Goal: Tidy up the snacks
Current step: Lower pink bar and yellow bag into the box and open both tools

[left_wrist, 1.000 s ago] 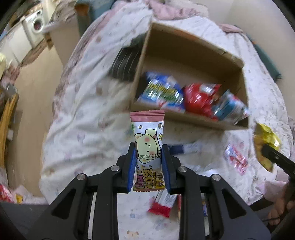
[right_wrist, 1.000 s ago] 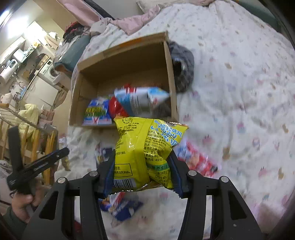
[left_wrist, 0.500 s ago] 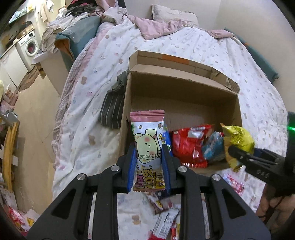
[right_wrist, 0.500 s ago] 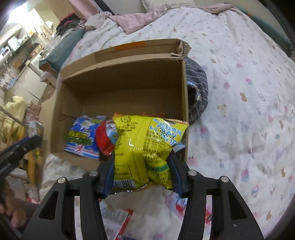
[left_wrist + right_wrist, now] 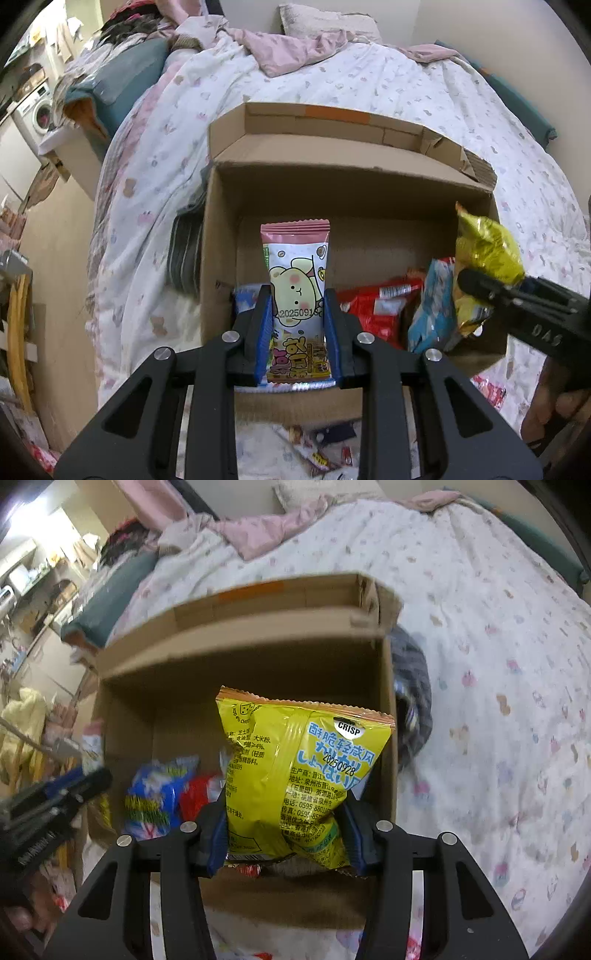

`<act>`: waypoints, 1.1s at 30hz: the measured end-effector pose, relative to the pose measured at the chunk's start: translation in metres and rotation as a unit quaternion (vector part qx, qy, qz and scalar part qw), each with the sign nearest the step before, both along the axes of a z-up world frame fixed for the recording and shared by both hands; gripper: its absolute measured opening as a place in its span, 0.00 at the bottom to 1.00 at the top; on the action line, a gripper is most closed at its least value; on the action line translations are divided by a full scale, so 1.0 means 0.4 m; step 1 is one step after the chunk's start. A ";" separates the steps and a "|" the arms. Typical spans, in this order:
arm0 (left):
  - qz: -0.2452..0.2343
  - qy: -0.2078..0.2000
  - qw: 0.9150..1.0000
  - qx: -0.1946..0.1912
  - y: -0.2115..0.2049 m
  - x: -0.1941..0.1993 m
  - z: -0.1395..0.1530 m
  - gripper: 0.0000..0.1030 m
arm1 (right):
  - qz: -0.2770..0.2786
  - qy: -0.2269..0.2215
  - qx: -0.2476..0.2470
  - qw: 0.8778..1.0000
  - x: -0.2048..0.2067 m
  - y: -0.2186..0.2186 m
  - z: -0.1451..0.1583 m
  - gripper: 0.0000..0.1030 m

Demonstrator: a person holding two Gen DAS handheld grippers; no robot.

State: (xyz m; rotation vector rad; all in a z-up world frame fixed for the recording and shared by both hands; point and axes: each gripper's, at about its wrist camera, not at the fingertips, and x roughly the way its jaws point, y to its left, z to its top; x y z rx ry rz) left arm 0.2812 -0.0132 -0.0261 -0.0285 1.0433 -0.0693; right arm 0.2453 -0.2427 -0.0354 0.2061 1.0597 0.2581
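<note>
Over the open brown cardboard box | left gripper clamps pink bear-print snack packet | right gripper squeezes yellow crinkly crisp bag

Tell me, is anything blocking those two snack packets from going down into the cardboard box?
Nothing visible does. The cardboard box is open on top. The left gripper holds the pink bear packet and the right gripper the yellow crisp bag above it; the snacks inside lie low.
</note>
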 end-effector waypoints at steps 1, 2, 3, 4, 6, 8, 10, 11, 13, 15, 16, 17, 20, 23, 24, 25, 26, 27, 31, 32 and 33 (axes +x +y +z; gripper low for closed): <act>0.001 -0.001 1.000 -0.003 -0.001 0.009 0.000 0.22 | -0.003 -0.004 0.011 1.000 0.005 -0.002 0.005 0.51; 0.002 -0.001 1.000 -0.005 0.000 0.014 0.000 0.22 | -0.005 -0.010 0.020 1.000 0.013 -0.003 0.013 0.51; 0.003 -0.002 1.000 -0.007 0.000 0.020 0.000 0.22 | -0.006 -0.015 0.021 1.000 0.018 -0.002 0.018 0.51; 0.003 -0.003 1.000 -0.007 -0.001 0.025 0.000 0.22 | -0.005 -0.025 0.019 1.000 0.025 0.003 0.024 0.51; 0.000 -0.008 1.000 -0.004 -0.003 0.033 -0.002 0.22 | -0.006 -0.048 -0.003 0.999 0.041 0.019 0.034 0.51; -0.001 -0.011 1.000 0.005 -0.005 0.037 -0.007 0.22 | -0.001 -0.038 -0.026 0.999 0.067 0.035 0.015 0.51; -0.004 -0.006 1.000 0.006 -0.003 0.042 -0.018 0.22 | 0.001 -0.013 -0.016 1.000 0.077 0.040 -0.014 0.51; -0.005 -0.003 1.000 0.004 -0.002 0.043 -0.023 0.22 | 0.004 -0.006 -0.017 1.000 0.078 0.045 -0.025 0.51; -0.007 -0.001 1.000 0.005 0.000 0.047 -0.033 0.22 | 0.011 0.002 -0.030 0.999 0.080 0.056 -0.037 0.51; -0.007 0.001 1.000 0.008 0.000 0.050 -0.040 0.22 | 0.017 0.017 -0.027 0.999 0.082 0.059 -0.049 0.51; -0.008 0.002 1.000 0.008 0.001 0.053 -0.044 0.22 | 0.016 0.024 -0.024 0.999 0.083 0.057 -0.055 0.51; -0.007 0.003 1.000 0.005 0.003 0.054 -0.046 0.22 | 0.018 0.025 -0.023 0.999 0.082 0.054 -0.057 0.51; -0.007 0.004 1.000 -0.003 0.005 0.057 -0.050 0.22 | 0.016 0.027 -0.015 0.999 0.084 0.044 -0.053 0.51; -0.006 0.004 1.000 -0.008 0.007 0.059 -0.049 0.22 | 0.013 0.020 -0.001 1.000 0.081 0.030 -0.045 0.53; -0.005 0.006 1.000 -0.011 0.009 0.061 -0.049 0.23 | 0.012 0.019 0.008 1.000 0.079 0.026 -0.040 0.54; -0.005 0.009 1.000 -0.013 0.010 0.062 -0.049 0.25 | 0.013 0.019 0.018 1.000 0.080 0.025 -0.036 0.54; -0.005 0.012 1.000 -0.017 0.011 0.063 -0.049 0.27 | 0.015 0.019 0.027 0.999 0.079 0.022 -0.030 0.60; -0.006 0.015 1.000 -0.024 0.012 0.063 -0.049 0.36 | 0.015 0.010 0.035 0.999 0.075 0.019 -0.016 0.73; -0.009 0.008 0.999 -0.036 0.013 0.056 -0.039 0.64 | 0.016 -0.023 0.041 0.999 0.063 0.020 0.026 0.85; -0.009 0.006 0.999 -0.032 0.010 0.055 -0.037 0.66 | 0.014 -0.025 0.042 0.999 0.062 0.018 0.032 0.85; -0.011 0.003 1.000 -0.028 0.007 0.053 -0.034 0.67 | 0.011 -0.028 0.045 0.999 0.060 0.015 0.036 0.85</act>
